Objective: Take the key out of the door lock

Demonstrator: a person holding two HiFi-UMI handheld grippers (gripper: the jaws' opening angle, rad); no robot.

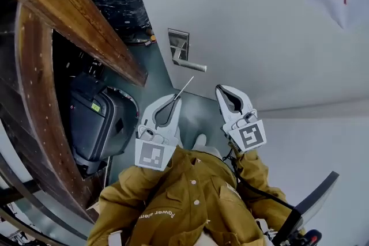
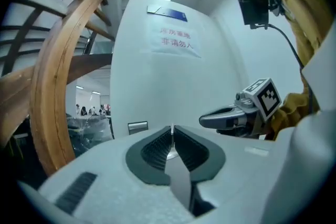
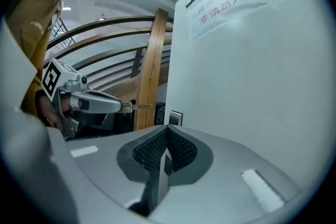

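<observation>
As I look down through the head view, the left tongs are pinching the key, so it's already out of the lock. It's a thin, straight sliver of pale metal poking out past the tips. Its long axis runs up and a touch right, towards the lever handle and the lock plate above it. Key tip and handle look near but apart. The right tongs are pressed together and empty, just beside the left ones and about level with them. The door is smooth, matt and pale. The plate is a flat rectangle of brushed metal and the handle is a round bar.

Over to the left gripper view: the dark ribbed pads are closed on a bright blade seen edge-on, with the white plastic shell below. The lock plate sits ahead and to the left on the door, and a paper notice hangs higher up.

Right gripper view now: the pads meet and there's nothing between them. Off to the left I can see the left tongs side-on with the key jutting out level, in front of a varnished wooden rail.

My read is that the extraction is done. Whatever comes next depends on a firm pinch on that slim, slippery blade, drawing it back along its own axis and away from the plate.
</observation>
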